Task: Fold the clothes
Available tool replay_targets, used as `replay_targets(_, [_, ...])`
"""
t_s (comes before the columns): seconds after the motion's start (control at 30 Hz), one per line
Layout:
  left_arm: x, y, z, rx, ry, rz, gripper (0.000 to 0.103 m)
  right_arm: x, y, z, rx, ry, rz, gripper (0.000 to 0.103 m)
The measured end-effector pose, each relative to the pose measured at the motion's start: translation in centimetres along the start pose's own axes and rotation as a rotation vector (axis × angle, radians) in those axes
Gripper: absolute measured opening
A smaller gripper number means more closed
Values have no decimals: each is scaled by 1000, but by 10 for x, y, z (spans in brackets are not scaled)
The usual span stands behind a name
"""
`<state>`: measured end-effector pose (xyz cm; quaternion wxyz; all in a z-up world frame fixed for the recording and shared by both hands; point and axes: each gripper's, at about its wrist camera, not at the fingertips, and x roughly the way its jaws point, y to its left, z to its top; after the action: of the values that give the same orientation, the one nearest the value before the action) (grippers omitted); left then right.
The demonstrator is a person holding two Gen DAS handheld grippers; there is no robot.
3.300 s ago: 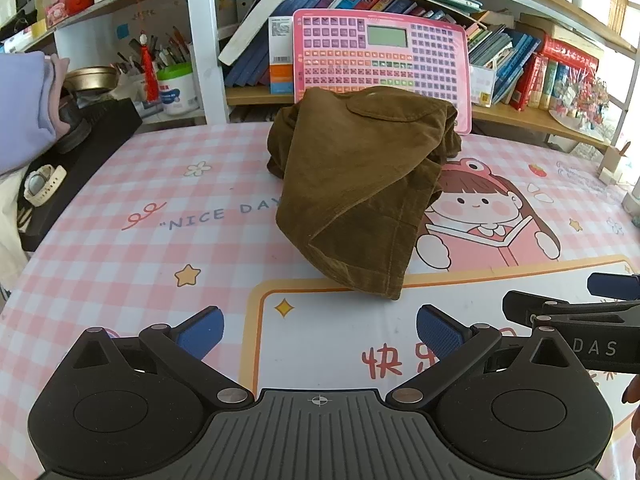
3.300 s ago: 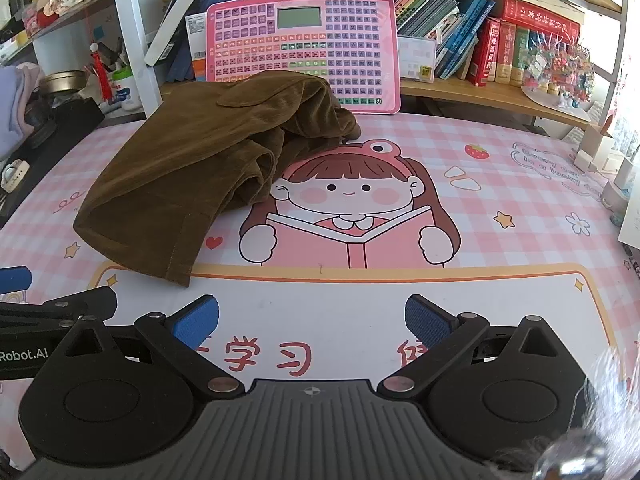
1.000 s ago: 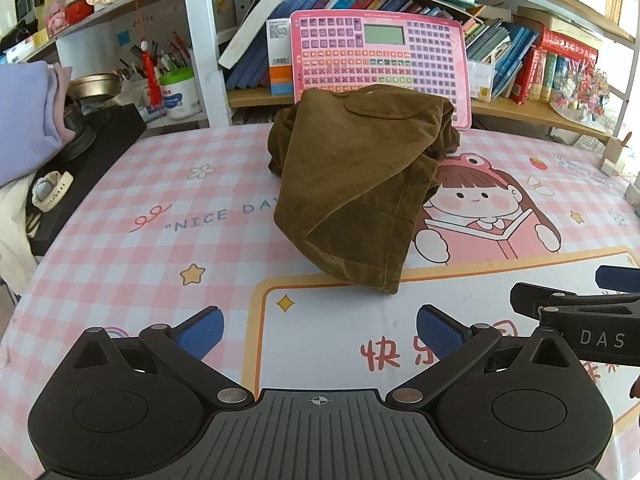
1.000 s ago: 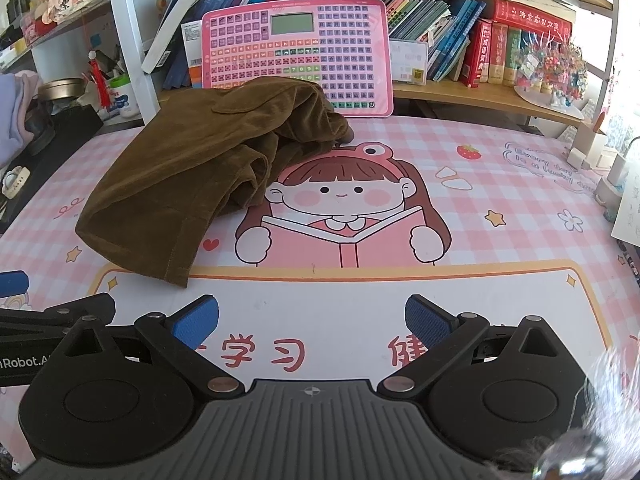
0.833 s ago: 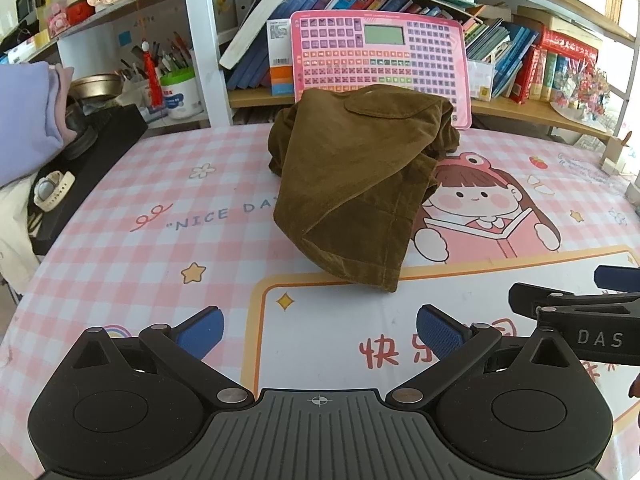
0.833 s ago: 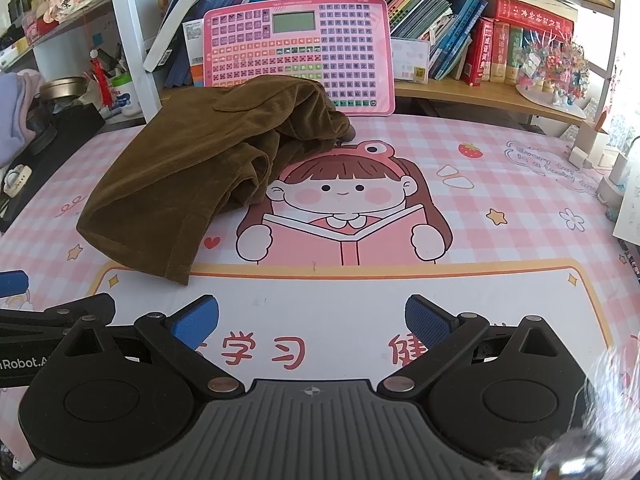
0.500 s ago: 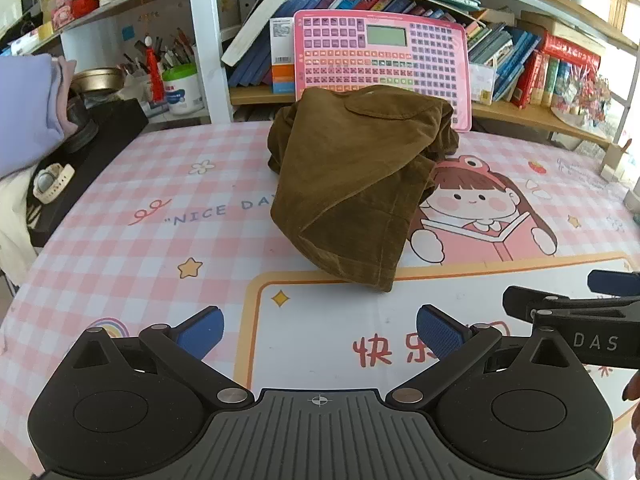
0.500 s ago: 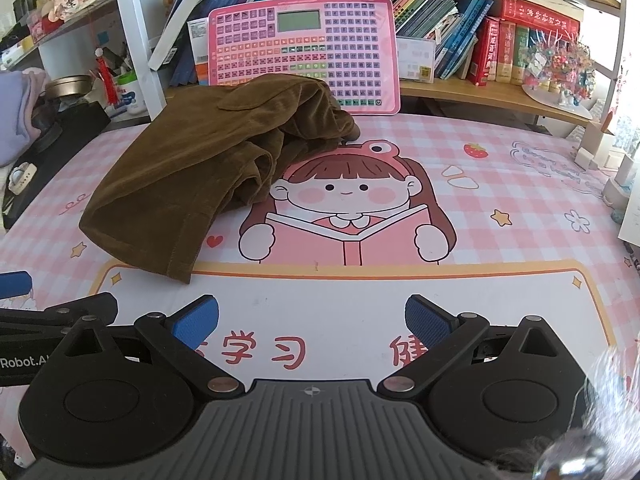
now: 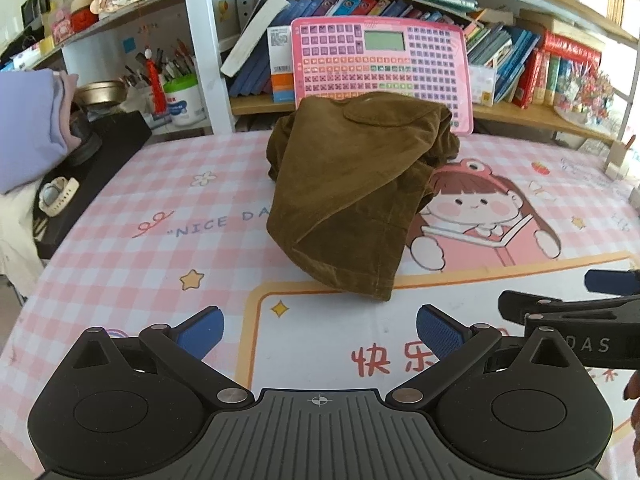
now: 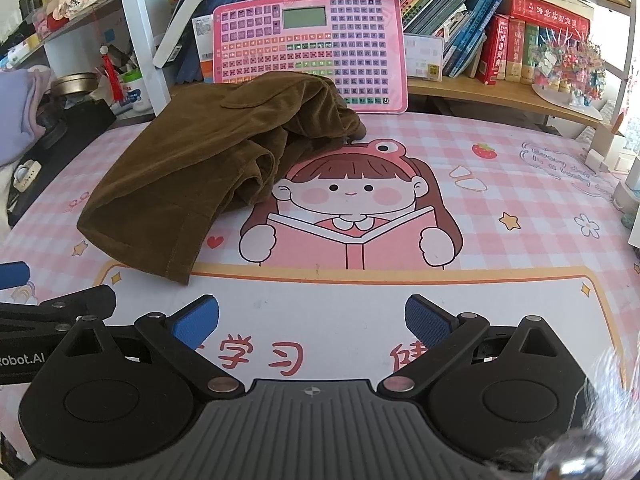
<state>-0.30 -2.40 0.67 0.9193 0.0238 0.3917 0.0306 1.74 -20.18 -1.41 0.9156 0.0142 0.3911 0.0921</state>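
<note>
Crumpled brown corduroy garment point(image 9: 356, 196) on pink checked surface point(image 9: 120, 240), ahead of left gripper point(image 9: 318, 330) and right gripper point(image 10: 312, 316); fingers point(image 9: 200, 330) spread, empty, apart from fabric.

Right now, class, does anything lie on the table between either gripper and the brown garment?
Nothing visible does. Only bare printed tablecloth separates the open left gripper and the open right gripper from the brown garment.

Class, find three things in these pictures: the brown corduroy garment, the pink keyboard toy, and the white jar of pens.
brown corduroy garment point(image 9: 352, 196), left wrist view, middle of its top panel.
pink keyboard toy point(image 10: 308, 44), right wrist view, centre of its key grid.
white jar of pens point(image 9: 182, 102), left wrist view, its labelled side.
</note>
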Motion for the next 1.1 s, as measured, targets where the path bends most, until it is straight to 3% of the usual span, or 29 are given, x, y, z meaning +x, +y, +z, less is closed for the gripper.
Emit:
replay_targets(0.27, [5,-6,-1,-5,28,-24,103,6,-10,-2,21,23,16,101])
replay_targets(0.57, [8,-3,-1,-29,27,5,103,9,-20,-6,47,36,48,101])
replay_targets(0.67, [8,1,2,-50,7,-3,103,7,-28,-6,91,28,81,101])
replay_targets(0.9, [13,2,8,-50,-10,32,103,10,-45,1,184,67,63,101])
replay_targets(1.1, [22,1,16,-16,6,50,103,6,-53,6,220,51,71,100])
